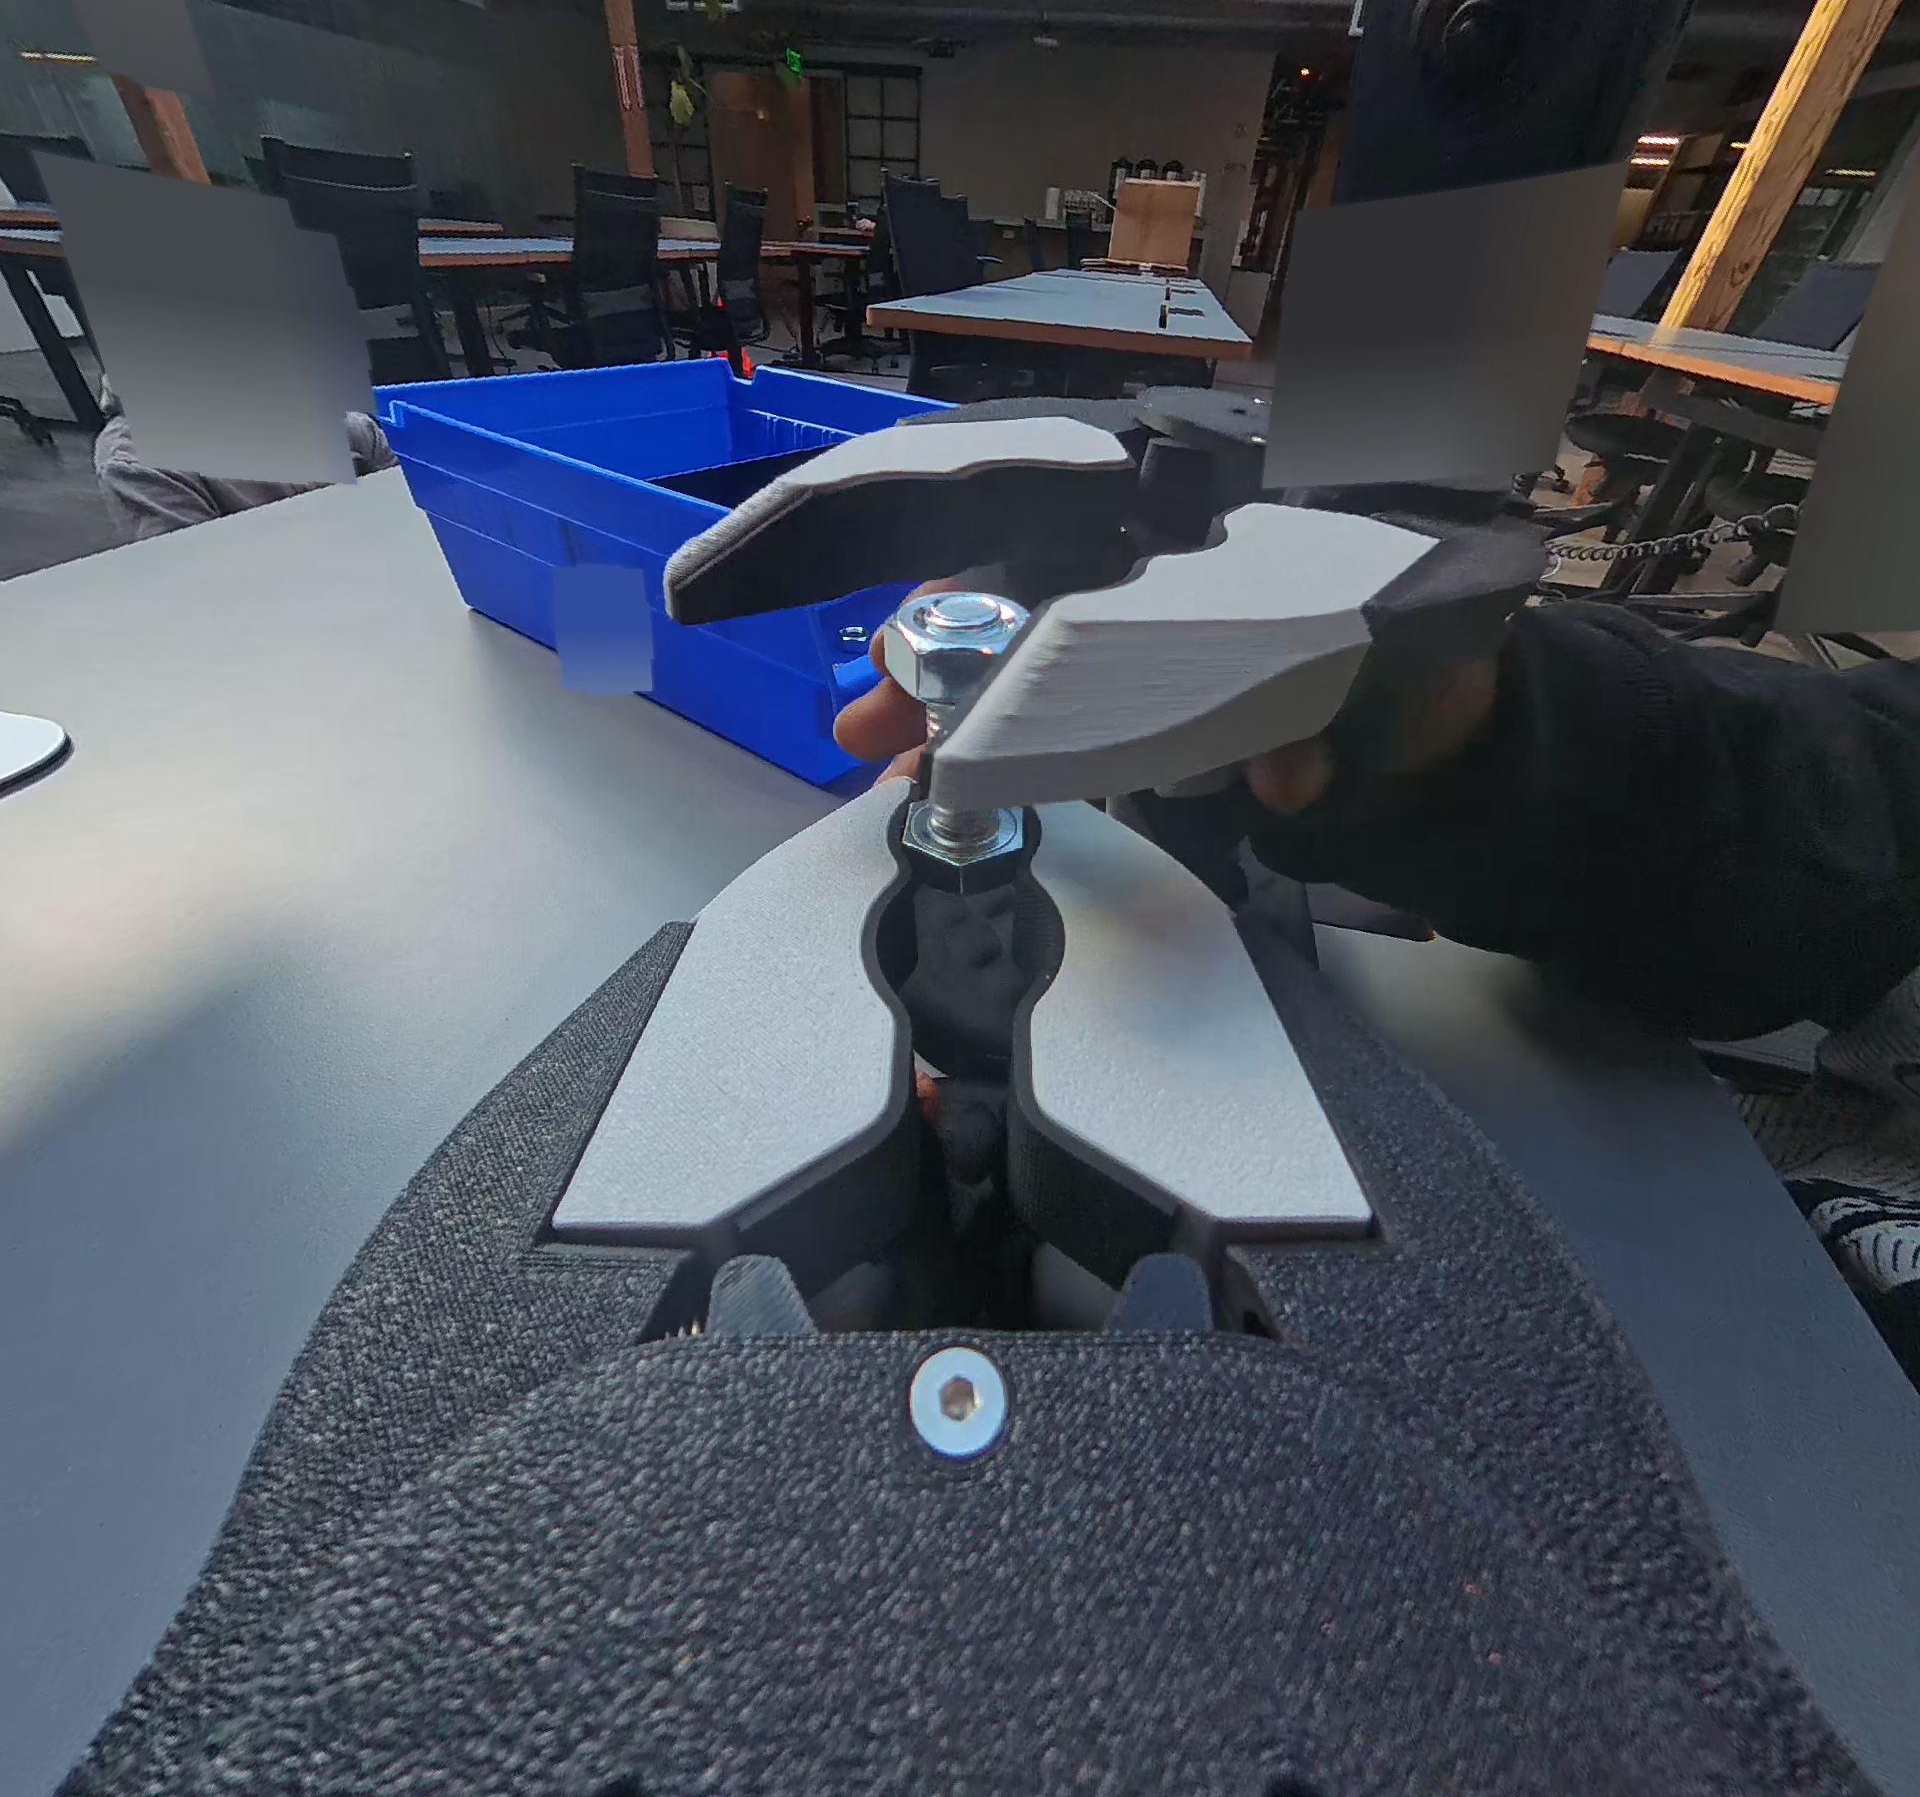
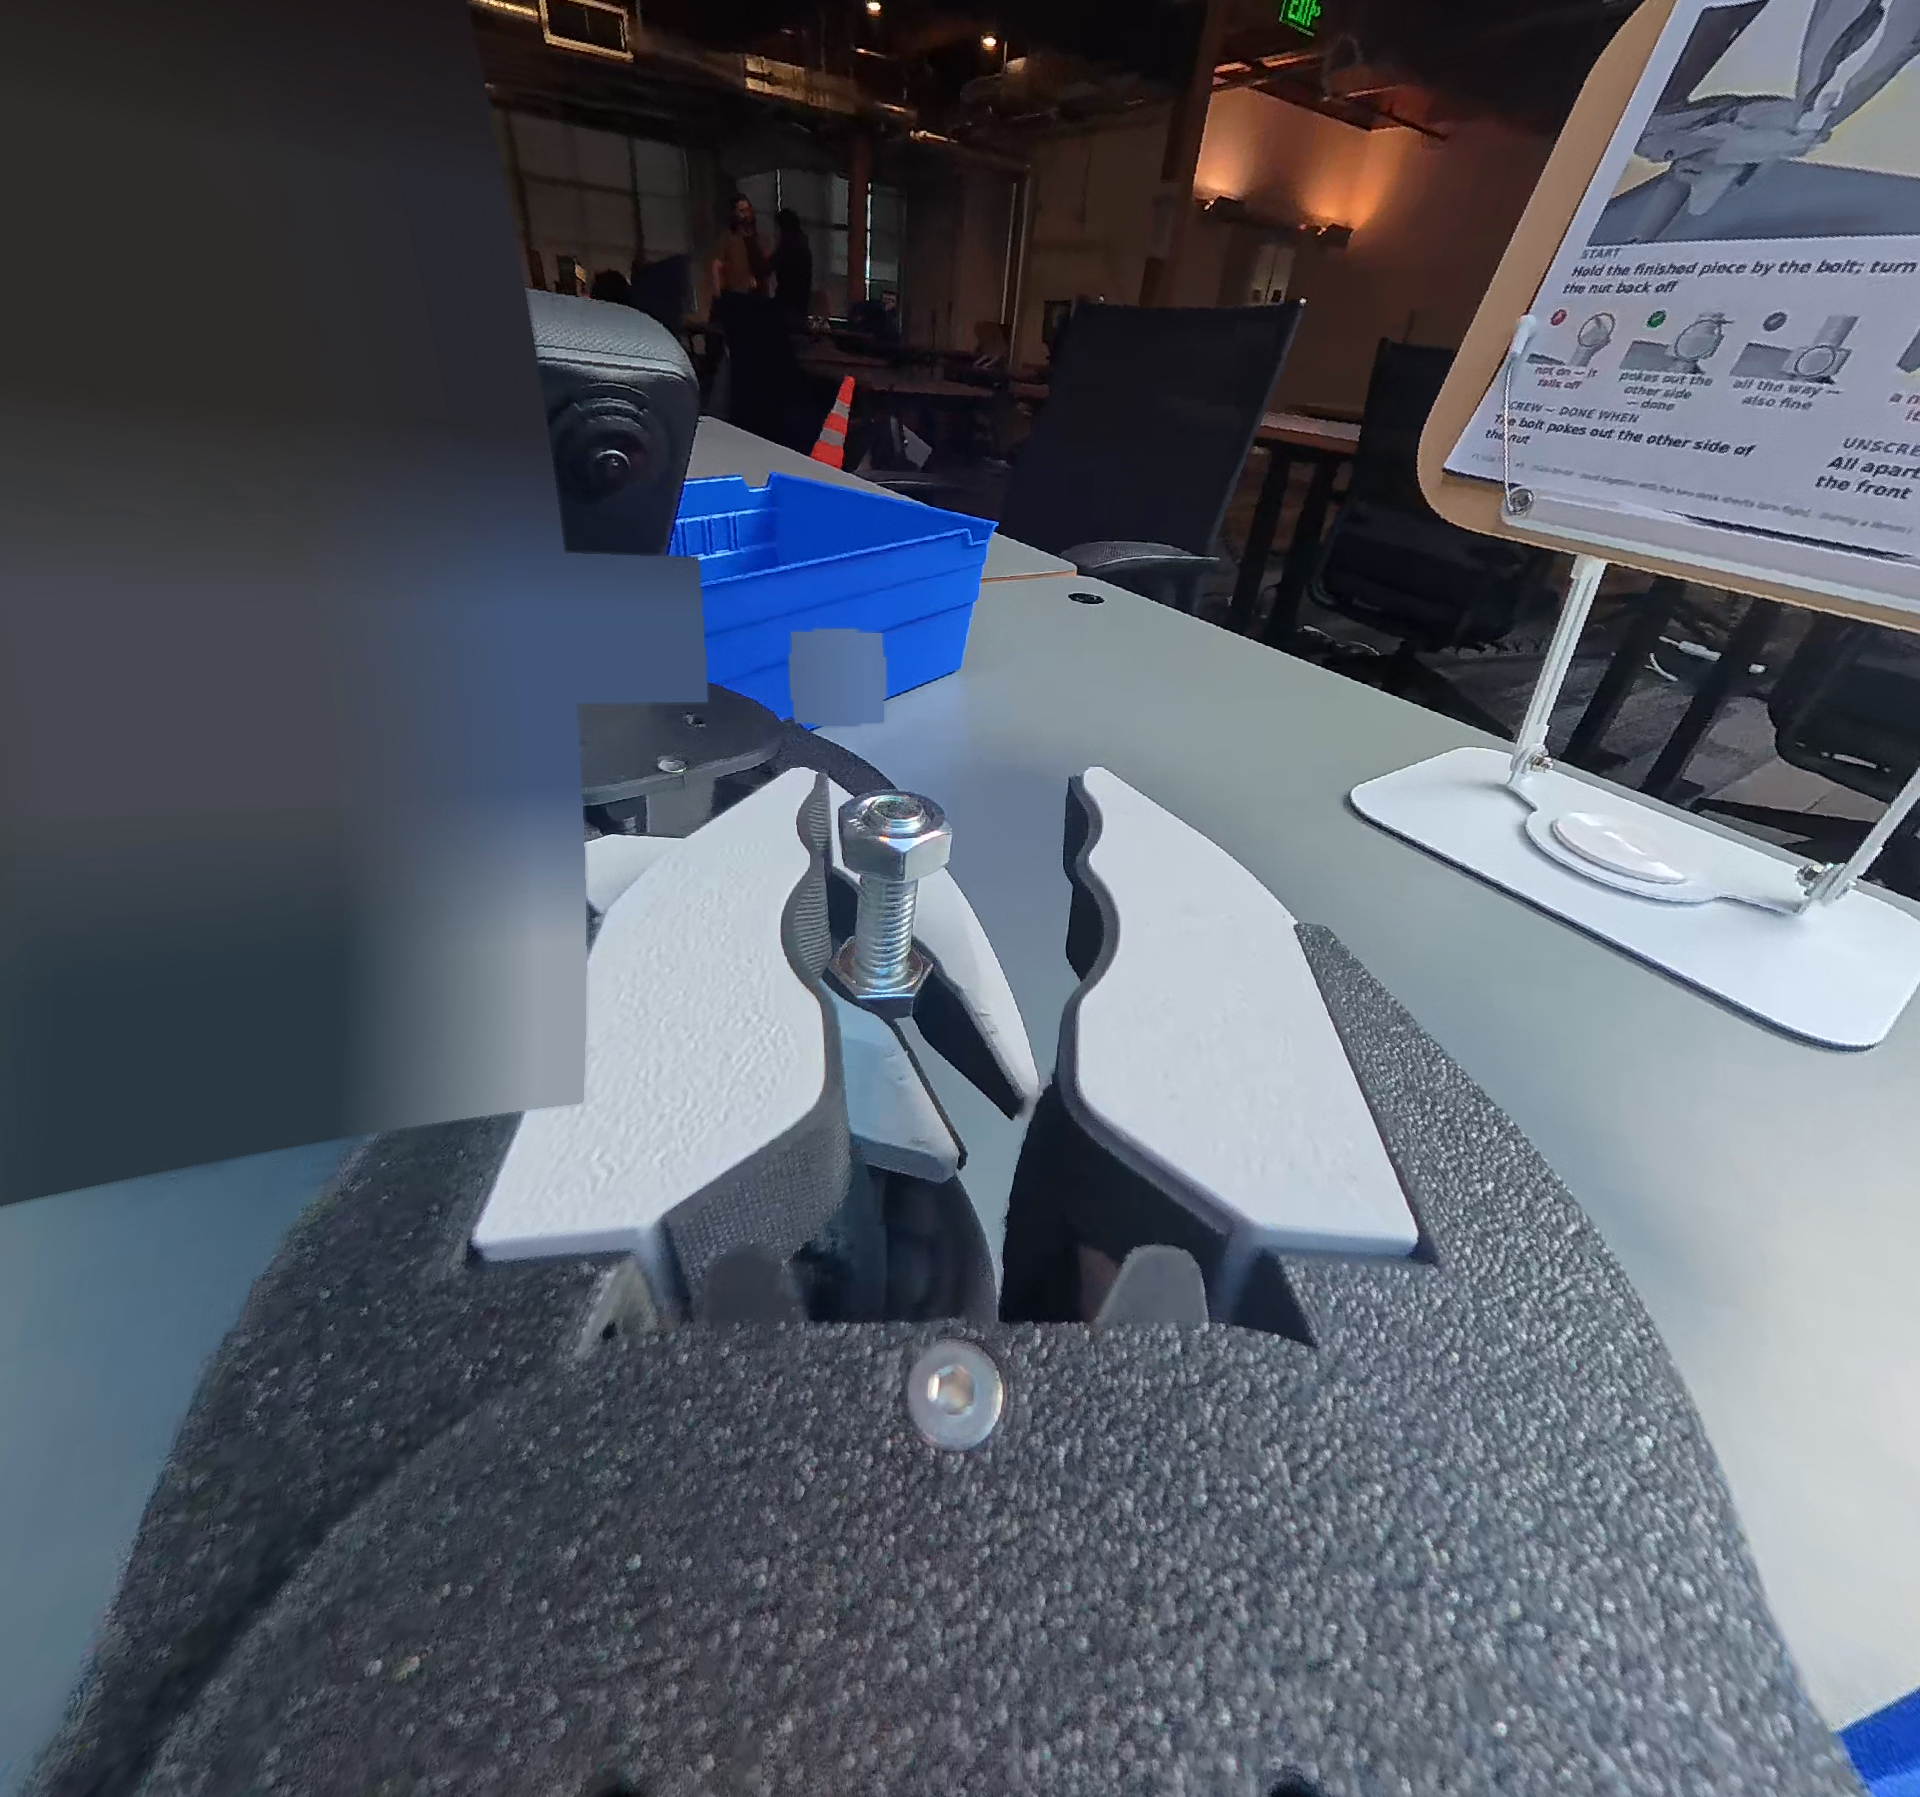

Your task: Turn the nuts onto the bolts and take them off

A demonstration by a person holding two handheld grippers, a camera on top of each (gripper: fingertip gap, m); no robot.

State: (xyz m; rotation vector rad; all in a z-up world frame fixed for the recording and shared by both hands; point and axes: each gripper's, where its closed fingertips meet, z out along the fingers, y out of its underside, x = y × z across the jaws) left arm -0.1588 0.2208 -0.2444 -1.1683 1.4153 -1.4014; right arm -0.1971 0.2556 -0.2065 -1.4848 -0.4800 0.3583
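The left gripper (image 1: 966,838) is closed on a hex nut (image 1: 966,838) at its fingertips, at about 12 o'clock from the gripper's body in the left wrist view. A silver bolt (image 1: 951,698) stands upright in that nut, threaded shank down and hex head on top, so the nut sits low on the thread, well below the head. The bolt and nut are held above the grey table (image 1: 260,864), not resting on it.

The right gripper (image 1: 925,646) reaches in from 3 o'clock in the left wrist view, held by a hand in a black glove (image 1: 1621,812). Its two grey fingers are spread apart. The far finger passes behind the bolt head; the near one lies just beside the shank. Whether either touches the bolt cannot be told from here. In the right wrist view the same gripper (image 2: 945,906) shows a wide gap between its fingers, with the bolt (image 2: 891,895) close against the left finger at about 11 o'clock, and the nut (image 2: 881,976) below it in the tips of the left gripper.

A blue plastic bin (image 1: 582,521) sits on the table beyond the grippers, at about 11 o'clock in the left wrist view, with one small nut (image 1: 852,635) lying on its near rim. In the right wrist view a white stand (image 2: 1621,874) holding an instruction sheet (image 2: 1745,241) rests on the table at 2 o'clock.
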